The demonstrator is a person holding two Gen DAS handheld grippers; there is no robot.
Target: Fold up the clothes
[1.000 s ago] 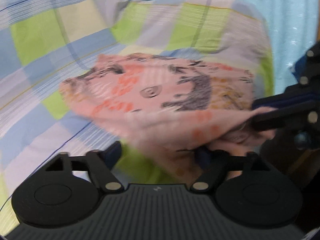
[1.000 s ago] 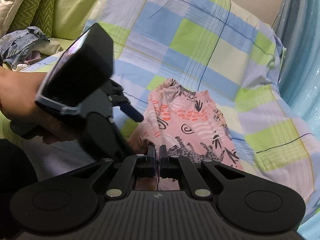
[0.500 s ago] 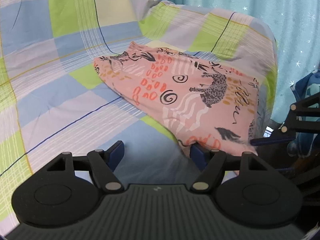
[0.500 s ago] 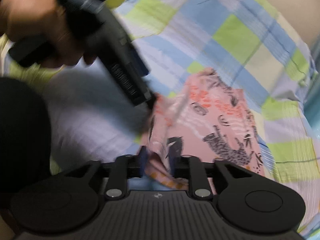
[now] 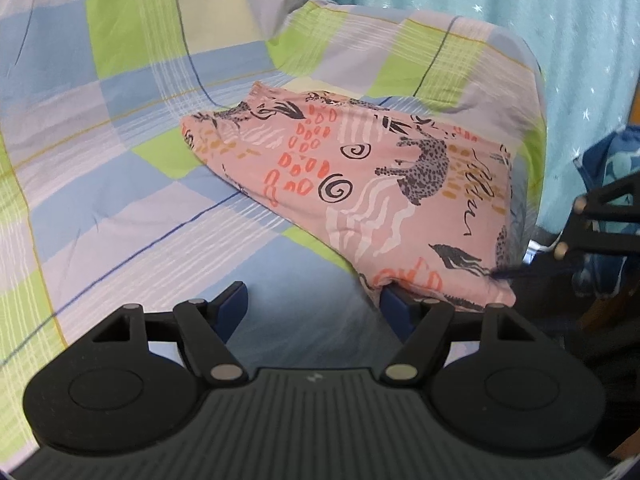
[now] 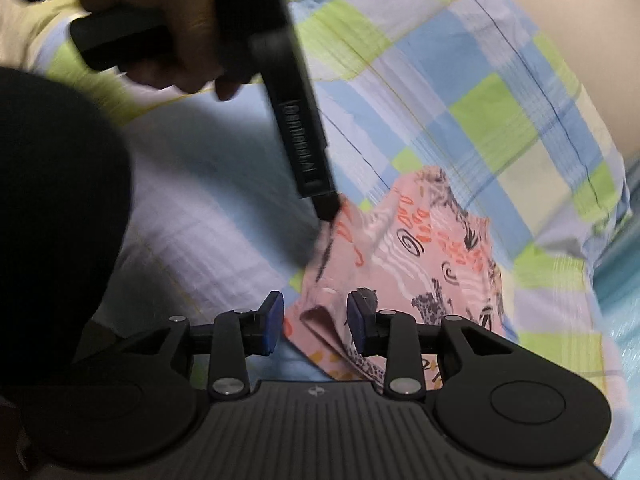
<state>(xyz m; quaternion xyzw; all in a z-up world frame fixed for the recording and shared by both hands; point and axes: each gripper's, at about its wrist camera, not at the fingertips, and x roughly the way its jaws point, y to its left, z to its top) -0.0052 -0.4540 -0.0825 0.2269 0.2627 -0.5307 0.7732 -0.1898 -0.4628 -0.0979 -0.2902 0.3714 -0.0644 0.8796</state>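
A pink patterned garment (image 5: 360,184) lies folded on the checked bedsheet (image 5: 120,140); it also shows in the right wrist view (image 6: 420,264). My left gripper (image 5: 314,308) is open at the garment's near corner, its right finger touching the cloth edge. My right gripper (image 6: 316,322) is open, with a loose fold of the garment lying between its fingers (image 6: 358,320). The left gripper body, held in a hand, shows in the right wrist view (image 6: 296,120) with its tip on the garment's left edge.
The bed's far right edge meets a turquoise curtain (image 5: 500,0). A blue patterned cloth (image 5: 616,168) hangs at the right. A dark rounded shape (image 6: 52,220) fills the left of the right wrist view.
My right gripper has opened and let go of the garment. The garment has dropped flat onto the bed. My left gripper has drawn back a little.
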